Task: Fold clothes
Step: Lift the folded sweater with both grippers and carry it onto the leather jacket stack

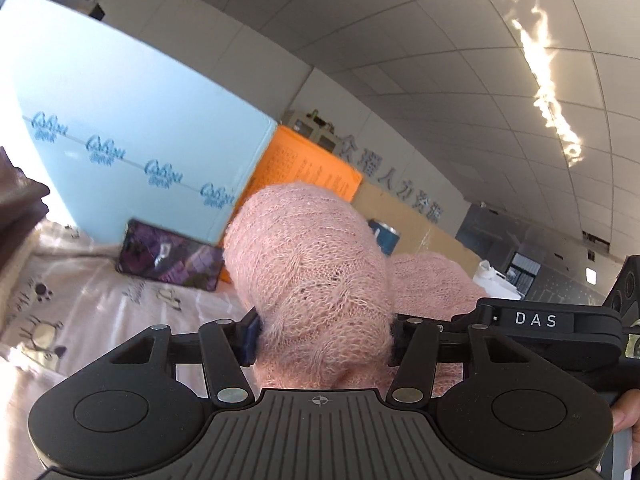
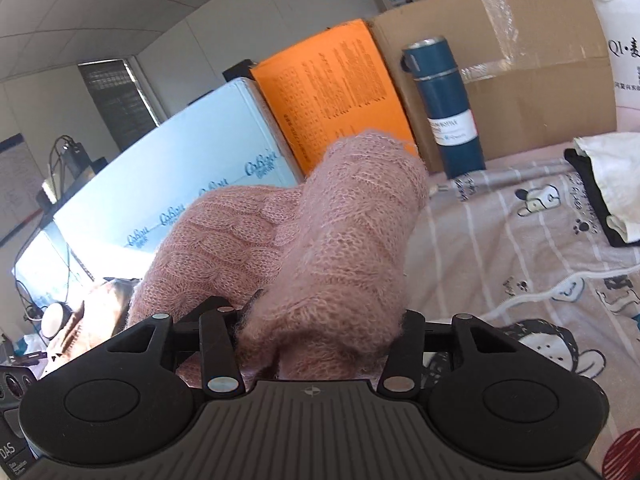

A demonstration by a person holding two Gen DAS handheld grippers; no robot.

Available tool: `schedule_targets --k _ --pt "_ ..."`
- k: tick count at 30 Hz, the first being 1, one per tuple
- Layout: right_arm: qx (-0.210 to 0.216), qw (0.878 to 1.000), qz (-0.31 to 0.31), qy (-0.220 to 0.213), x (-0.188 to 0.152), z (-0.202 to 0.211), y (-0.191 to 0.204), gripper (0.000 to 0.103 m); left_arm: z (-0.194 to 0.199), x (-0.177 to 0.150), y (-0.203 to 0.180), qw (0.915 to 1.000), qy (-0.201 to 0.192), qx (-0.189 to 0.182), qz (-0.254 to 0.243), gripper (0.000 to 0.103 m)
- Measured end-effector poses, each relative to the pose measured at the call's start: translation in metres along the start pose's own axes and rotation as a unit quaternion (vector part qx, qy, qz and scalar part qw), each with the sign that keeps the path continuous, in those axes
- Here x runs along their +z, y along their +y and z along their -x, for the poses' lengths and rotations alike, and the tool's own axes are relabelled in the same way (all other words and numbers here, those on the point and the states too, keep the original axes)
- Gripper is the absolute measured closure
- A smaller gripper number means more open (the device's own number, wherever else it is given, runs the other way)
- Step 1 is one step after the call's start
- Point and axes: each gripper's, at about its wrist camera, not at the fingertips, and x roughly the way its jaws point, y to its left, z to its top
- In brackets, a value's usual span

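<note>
A pink sweater point(image 1: 308, 272) is being gripped, bunched, by the left claw point(image 1: 324, 340) & right claw point(image 2: 324, 332), held up in front of both. No fold visible; stage can't be told.

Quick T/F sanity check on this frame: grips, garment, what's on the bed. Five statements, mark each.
1. Both grippers are shut on the pink knit sweater. True: the left gripper and the right gripper each pinch a bunch of it.
2. The blue thermos bottle lies on its side. False: it stands upright in front of the cardboard box.
3. A phone rests on the printed bedsheet. True.
4. The box between the light blue box and the cardboard one is green. False: the orange box.
5. The sweater lies flat and folded. False: it is held bunched up.
</note>
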Motion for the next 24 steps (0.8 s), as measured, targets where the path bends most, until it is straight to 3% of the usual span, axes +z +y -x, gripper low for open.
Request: schedule_targets --k 5,11,15,24 --pt "0.078 0.996 0.030 -0.027 0.016 -0.014 0.056 0.059 0.040 0.043 0.015 0.9946 -0.094 0.030 -0.032 0.050" --pt "0.170 0.982 0.064 -0.058 0.035 -0.033 0.123 0.059 0.079 0.065 0.051 0.9759 -0.209 0.057 -0.030 0.050" --pt "0.218 0.971 0.086 -0.052 0.035 -0.058 0.159 0.059 0.100 0.058 0.083 0.9611 -0.256 0.102 -0.013 0.050" --pt "0.292 0.952 0.084 0.019 0.005 -0.149 0.221 0.058 0.137 0.050 0.148 0.9246 -0.302 0.212 0.096 0.050"
